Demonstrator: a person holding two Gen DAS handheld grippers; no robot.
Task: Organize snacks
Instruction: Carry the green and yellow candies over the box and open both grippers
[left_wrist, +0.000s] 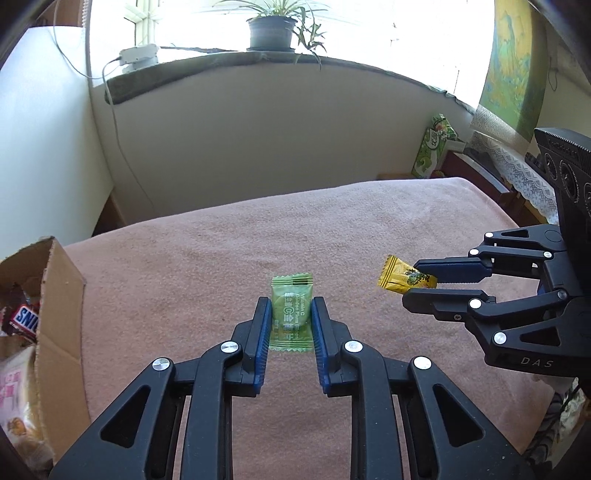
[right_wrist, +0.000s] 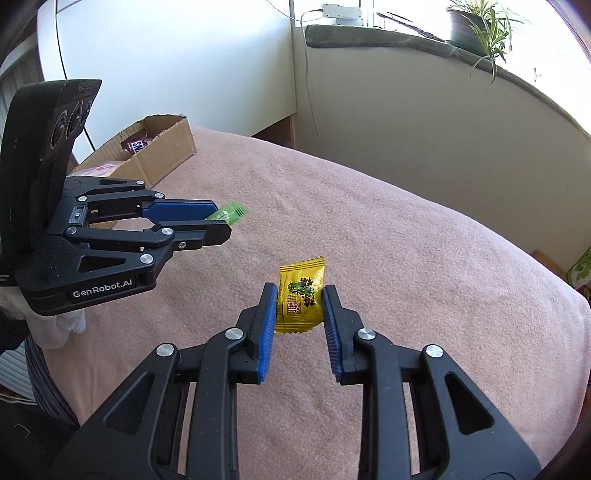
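Observation:
My left gripper (left_wrist: 290, 308) is shut on a green candy packet (left_wrist: 290, 308) and holds it above the pink blanket (left_wrist: 207, 266); it also shows in the right wrist view (right_wrist: 221, 220) with the green packet (right_wrist: 231, 214) poking out of its tip. My right gripper (right_wrist: 300, 295) is shut on a yellow candy packet (right_wrist: 301, 297) held above the blanket (right_wrist: 406, 258); it also shows in the left wrist view (left_wrist: 421, 282) with the yellow packet (left_wrist: 400, 278) in its tip. A cardboard box (left_wrist: 61, 302) with snacks sits at the left and shows at the far left in the right wrist view (right_wrist: 162, 153).
A Snickers bar (left_wrist: 24, 317) and pink packets lie in the box. A green carton (left_wrist: 434, 147) stands beyond the blanket's far right corner. A potted plant (left_wrist: 271, 31) and a white device with a cable sit on the windowsill. A wall runs behind the blanket.

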